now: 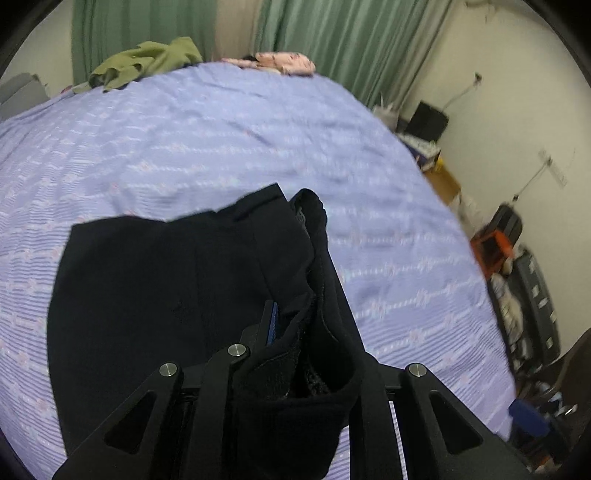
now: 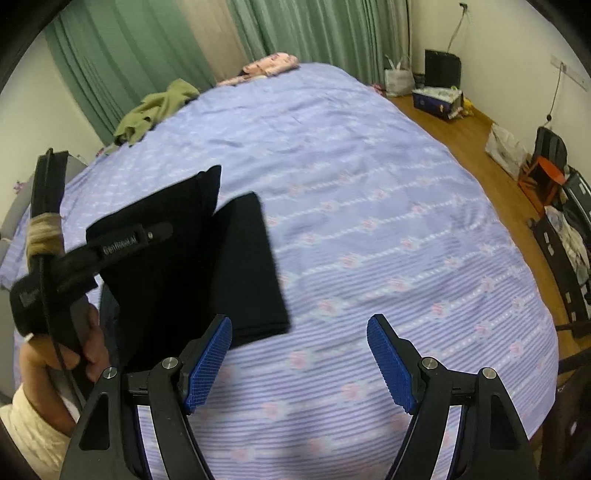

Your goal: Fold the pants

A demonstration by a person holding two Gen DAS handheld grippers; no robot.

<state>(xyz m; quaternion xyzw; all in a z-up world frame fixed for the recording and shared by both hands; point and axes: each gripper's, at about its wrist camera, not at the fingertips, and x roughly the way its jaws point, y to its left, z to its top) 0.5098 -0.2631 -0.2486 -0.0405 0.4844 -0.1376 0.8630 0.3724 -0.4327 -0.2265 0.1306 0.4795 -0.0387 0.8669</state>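
A wide bed [image 2: 369, 206] under a lilac striped sheet with small pink flowers fills both views, backed by green curtains [image 1: 332, 33]. A wooden floor [image 2: 476, 147] runs along its far side, crowded with bags and boxes against the wall.

The black pants [image 2: 192, 266] are the next largest thing. In the right wrist view they show as a compact dark bundle of flat layers, lifted at the near side and hanging over the sheet on the left part of the bed. In the left wrist view the same cloth spreads out to the left as a broad dark panel, with a thick bunched edge rising up through the middle of the frame.

The left gripper [image 1: 295, 332] has its jaws pressed together on that bunched edge; only a sliver of one blue pad shows beside the fabric, the rest being buried in cloth. In the right wrist view a hand [image 2: 70, 354] grips its handle.

The right gripper [image 2: 299, 354] holds nothing: its jaws are spread wide, the blue ribbed pads [image 2: 391, 365] well apart over bare sheet, the left pad just beside the lower corner of the pants.

An olive-green garment [image 1: 144, 62] lies crumpled at the far edge of the bed, and a pink patterned cloth [image 1: 280, 62] sits near the curtains.
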